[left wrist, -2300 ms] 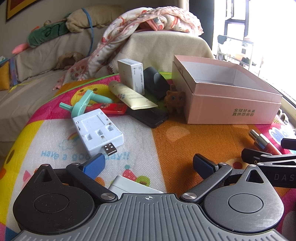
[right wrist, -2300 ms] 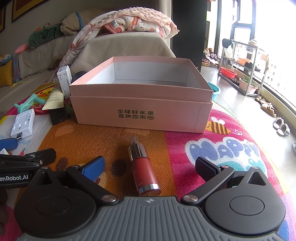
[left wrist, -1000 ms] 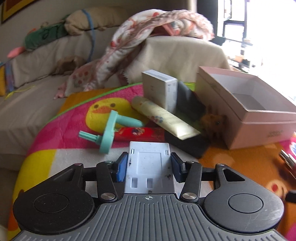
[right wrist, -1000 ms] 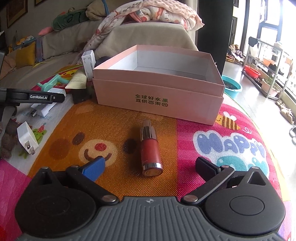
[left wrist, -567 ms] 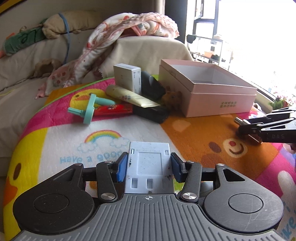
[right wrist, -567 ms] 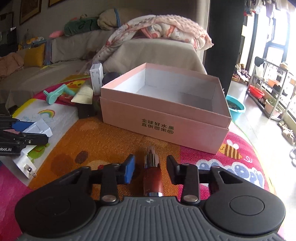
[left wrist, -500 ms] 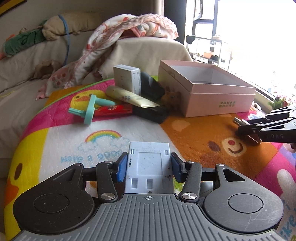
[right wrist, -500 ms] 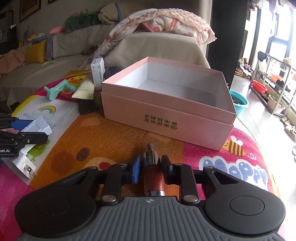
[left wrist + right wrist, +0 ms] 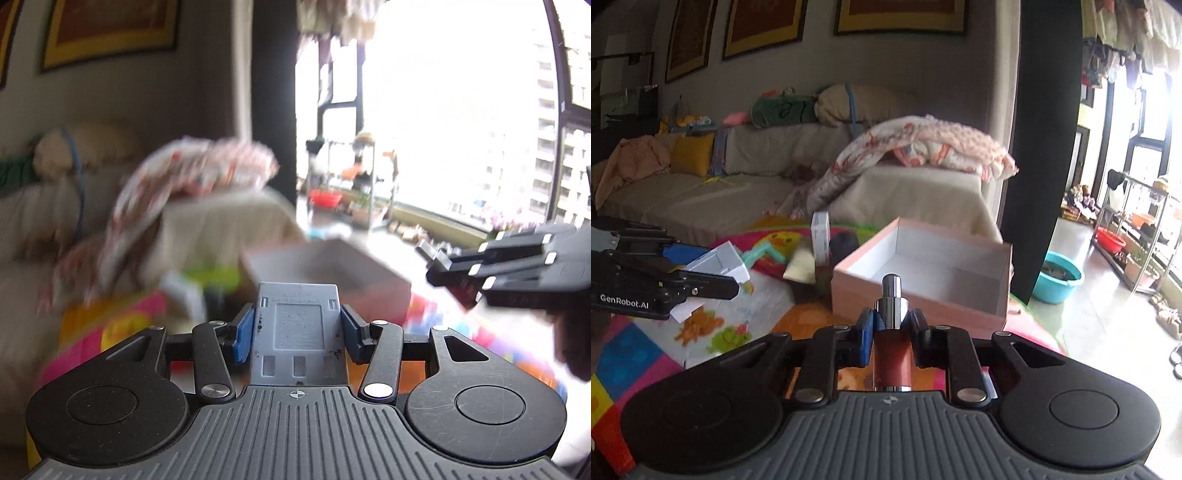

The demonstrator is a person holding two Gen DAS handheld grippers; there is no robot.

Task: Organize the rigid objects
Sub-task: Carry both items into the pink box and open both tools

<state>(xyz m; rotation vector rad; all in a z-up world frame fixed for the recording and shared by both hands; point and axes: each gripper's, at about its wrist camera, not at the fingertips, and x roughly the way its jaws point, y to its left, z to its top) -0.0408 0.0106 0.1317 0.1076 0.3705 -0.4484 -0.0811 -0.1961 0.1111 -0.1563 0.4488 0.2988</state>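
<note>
"GenRobot.AI" reads on my left gripper (image 9: 713,271), clamping the white plastic power strip (image 9: 298,330); right gripper (image 9: 889,341) pinches the chrome-capped red bottle (image 9: 891,354).

Matt grey plastic adapter (image 9: 297,325), glossy red bottle (image 9: 891,354) with shiny metal cap, matt pink cardboard box (image 9: 916,312)

One pink box (image 9: 923,291), one red bottle (image 9: 891,354), one white adapter (image 9: 298,328)
</note>
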